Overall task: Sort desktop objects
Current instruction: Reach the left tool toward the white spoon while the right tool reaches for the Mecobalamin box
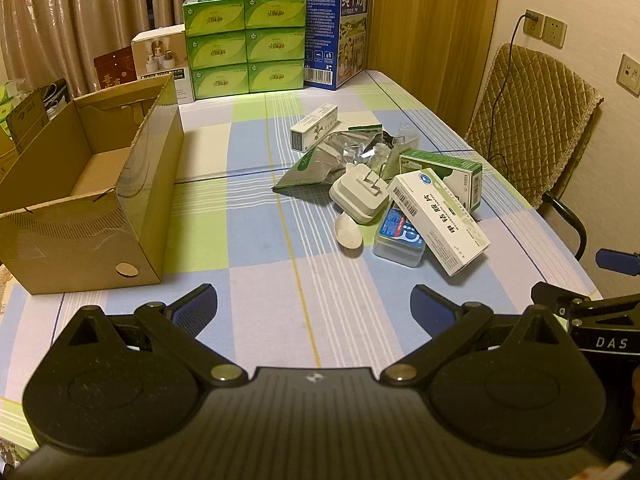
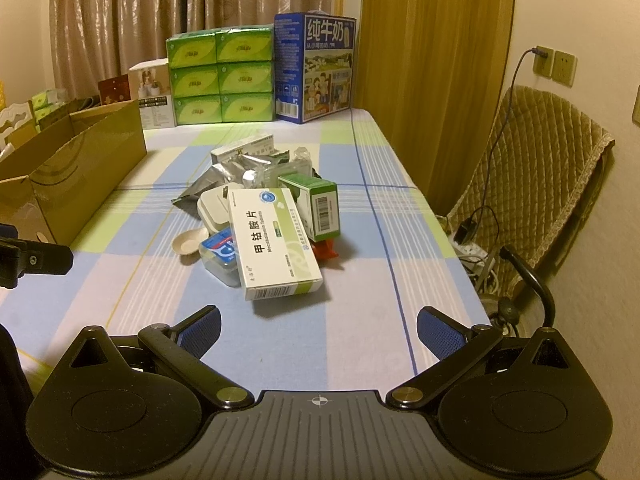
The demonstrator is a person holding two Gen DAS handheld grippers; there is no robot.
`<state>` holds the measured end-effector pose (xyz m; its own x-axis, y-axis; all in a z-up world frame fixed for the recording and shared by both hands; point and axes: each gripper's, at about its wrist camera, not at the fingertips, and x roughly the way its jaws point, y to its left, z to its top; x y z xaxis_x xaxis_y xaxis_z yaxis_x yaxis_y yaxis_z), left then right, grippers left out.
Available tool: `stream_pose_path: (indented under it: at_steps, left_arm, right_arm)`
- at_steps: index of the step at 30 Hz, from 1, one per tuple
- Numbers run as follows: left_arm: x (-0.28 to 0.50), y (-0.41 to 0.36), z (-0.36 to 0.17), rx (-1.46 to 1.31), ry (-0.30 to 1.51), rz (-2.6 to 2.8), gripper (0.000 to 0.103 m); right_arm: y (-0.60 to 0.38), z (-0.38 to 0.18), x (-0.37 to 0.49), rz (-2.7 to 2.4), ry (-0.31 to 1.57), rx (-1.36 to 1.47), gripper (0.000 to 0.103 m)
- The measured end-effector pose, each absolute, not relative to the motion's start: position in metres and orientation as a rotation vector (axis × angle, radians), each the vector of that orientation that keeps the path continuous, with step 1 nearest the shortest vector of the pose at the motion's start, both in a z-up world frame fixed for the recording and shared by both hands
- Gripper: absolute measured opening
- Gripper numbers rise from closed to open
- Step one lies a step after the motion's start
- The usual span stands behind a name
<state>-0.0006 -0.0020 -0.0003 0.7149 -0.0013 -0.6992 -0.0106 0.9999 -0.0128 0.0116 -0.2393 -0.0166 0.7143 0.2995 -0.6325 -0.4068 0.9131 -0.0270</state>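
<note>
A heap of small objects lies on the checked tablecloth: a white medicine box [image 1: 438, 220] [image 2: 272, 240] on top, a green-and-white box [image 1: 444, 172] [image 2: 316, 204], a white power adapter [image 1: 358, 194] [image 2: 212, 208], a clear floss case with a blue label [image 1: 400, 236] [image 2: 218, 254], a white spoon [image 1: 349, 234] [image 2: 188, 244], foil pouches [image 1: 320, 160] [image 2: 228, 176] and a long tube box [image 1: 314, 126] [image 2: 242, 148]. An open cardboard box [image 1: 92, 184] [image 2: 60, 176] stands to the left. My left gripper [image 1: 314, 308] and right gripper [image 2: 318, 330] hang open near the front edge, both empty.
Stacked green tissue packs [image 1: 244, 44] [image 2: 220, 80], a blue milk carton [image 1: 336, 32] [image 2: 314, 66] and smaller boxes [image 1: 160, 60] line the table's far edge before curtains. A quilted chair [image 1: 532, 132] [image 2: 528, 184] stands right of the table, with a cable and power strip [image 2: 474, 252] on the floor.
</note>
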Motion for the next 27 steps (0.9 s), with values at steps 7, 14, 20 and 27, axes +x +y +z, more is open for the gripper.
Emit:
stream_pose_path:
  at_steps: [7,14,20,27]
  left_arm:
    - [0.0,-0.001,-0.002,-0.023,0.778,0.006,0.101]
    - [0.001,-0.001,-0.002,-0.014,0.781,0.003,0.101]
    - [0.002,0.0,-0.001,-0.021,0.787,0.001,0.101]
    - [0.001,0.0,0.006,-0.042,0.775,-0.02,0.102]
  right_arm:
    - [-0.238,-0.017,0.013,0.394,0.678,-0.173,0.101]
    - [-0.239,-0.017,0.015,0.394,0.687,-0.167,0.101]
    - [-0.239,-0.015,0.016,0.399,0.697,-0.159,0.101]
    - [-0.238,-0.003,0.018,0.404,0.71,-0.142,0.101]
